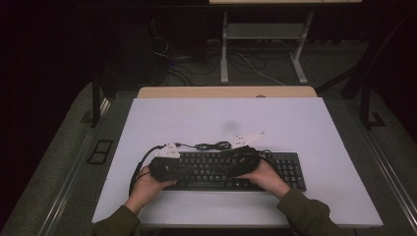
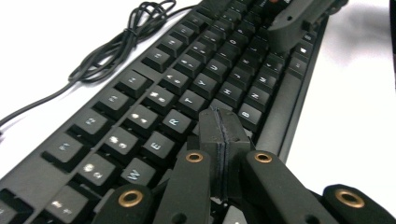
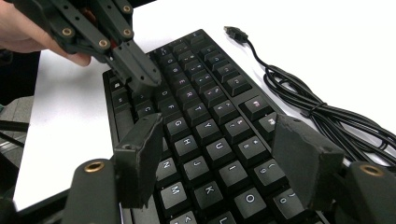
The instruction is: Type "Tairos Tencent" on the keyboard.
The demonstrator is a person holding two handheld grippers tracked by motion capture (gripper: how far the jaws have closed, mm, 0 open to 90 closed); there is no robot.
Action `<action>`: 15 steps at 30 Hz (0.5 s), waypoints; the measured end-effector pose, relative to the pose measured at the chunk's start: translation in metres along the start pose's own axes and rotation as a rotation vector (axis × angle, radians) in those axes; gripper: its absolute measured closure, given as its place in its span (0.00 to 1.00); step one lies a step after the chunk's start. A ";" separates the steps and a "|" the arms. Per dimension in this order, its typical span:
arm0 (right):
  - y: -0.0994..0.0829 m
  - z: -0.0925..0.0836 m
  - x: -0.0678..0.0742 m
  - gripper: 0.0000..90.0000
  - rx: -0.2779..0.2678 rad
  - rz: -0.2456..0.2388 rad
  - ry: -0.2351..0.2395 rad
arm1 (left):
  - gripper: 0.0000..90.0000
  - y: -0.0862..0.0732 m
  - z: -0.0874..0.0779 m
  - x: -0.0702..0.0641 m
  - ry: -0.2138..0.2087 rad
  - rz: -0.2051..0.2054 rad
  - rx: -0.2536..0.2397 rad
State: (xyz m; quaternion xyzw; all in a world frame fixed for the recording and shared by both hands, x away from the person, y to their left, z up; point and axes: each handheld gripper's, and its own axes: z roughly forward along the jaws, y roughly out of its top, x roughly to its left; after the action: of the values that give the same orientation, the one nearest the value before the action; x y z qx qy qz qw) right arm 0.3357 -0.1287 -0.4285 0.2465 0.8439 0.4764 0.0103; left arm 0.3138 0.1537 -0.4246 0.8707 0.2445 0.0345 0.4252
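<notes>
A black keyboard (image 1: 236, 169) lies in the lower middle of the high view, on the white table (image 1: 295, 128). Its black cable (image 1: 211, 145) is coiled just above it.

The left gripper (image 1: 164, 164) is over the left end of the keyboard. In the left gripper view, in the lower centre, its jaws are pressed fully together with nothing between them, and their tip is at the keys near the letter R (image 2: 173, 122).

The right gripper (image 1: 241, 160) is over the middle of the keyboard. In the right gripper view its jaws stand wide apart at the bottom of the frame, above the letter keys, and they hold nothing.
</notes>
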 end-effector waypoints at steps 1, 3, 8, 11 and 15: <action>0.000 0.000 0.000 0.37 0.000 0.000 0.000 | 0.99 0.000 0.000 0.001 0.005 -0.004 -0.003; 0.000 0.001 0.000 0.37 0.000 0.001 0.000 | 0.99 0.001 -0.001 0.004 0.011 0.002 -0.004; 0.000 0.002 0.001 0.37 0.003 0.000 0.001 | 0.99 0.002 0.001 0.009 0.027 -0.008 -0.006; 0.000 0.002 0.001 0.37 0.004 -0.002 0.000 | 0.99 0.003 0.001 0.011 0.039 -0.012 -0.011; 0.000 0.002 0.001 0.37 0.004 -0.002 0.002 | 0.99 0.003 0.004 0.014 0.053 -0.024 -0.016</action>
State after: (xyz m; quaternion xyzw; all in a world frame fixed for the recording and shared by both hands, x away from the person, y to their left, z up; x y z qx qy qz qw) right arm 0.3353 -0.1269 -0.4298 0.2453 0.8452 0.4748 0.0091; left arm 0.3286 0.1559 -0.4272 0.8631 0.2659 0.0542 0.4259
